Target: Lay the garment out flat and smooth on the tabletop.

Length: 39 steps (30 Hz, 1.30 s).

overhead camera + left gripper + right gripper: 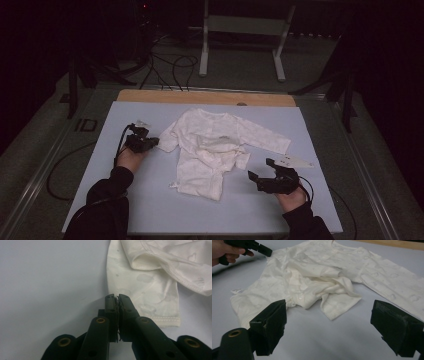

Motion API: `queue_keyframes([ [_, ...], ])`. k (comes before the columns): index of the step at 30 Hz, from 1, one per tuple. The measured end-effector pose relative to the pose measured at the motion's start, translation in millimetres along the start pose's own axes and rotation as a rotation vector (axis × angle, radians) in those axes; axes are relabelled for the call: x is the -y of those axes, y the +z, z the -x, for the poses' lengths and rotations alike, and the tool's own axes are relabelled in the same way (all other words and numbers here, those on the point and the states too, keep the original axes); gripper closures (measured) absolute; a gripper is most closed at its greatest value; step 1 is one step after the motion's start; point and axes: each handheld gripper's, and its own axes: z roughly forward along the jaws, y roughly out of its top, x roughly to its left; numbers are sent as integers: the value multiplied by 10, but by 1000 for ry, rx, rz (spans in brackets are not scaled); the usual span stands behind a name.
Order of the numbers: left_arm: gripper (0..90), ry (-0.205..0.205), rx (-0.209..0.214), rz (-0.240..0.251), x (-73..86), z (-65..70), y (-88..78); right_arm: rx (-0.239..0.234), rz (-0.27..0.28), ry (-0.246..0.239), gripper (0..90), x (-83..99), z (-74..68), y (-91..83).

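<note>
Dim room, cables on the floor beyond, and a pale blue mat (150,210) covering the table, where a small white baby garment (212,150) lies crumpled near the middle, one long sleeve (265,136) stretched out to the right, the other sleeve (152,297) short and bunched at the left. Left gripper (118,297) sits at that sleeve's edge with its jaws pressed together, and a sliver of fabric looks pinched between the tips, though the bite is very thin. Right gripper (329,327) hovers near the hem with its jaws wide apart, nothing between them. Looks like the spreading step: next the left should draw the sleeve outward, gently, while the right takes a hem corner
</note>
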Motion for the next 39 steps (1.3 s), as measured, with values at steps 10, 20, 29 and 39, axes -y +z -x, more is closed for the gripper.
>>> queue_keyframes([
  [10,881,-1,-88,-10,-78,-200,-233,-6,30,-3,130,2,-6,-22],
  [20,880,28,-190,-73,-311,-466,-285,-19,49,-4,128,5,-5,-2],
  [29,879,29,-287,-100,-516,-706,-193,-25,60,2,128,11,14,-10],
  [39,555,-9,-331,-62,-633,-802,-163,-26,57,8,128,37,63,15],
])
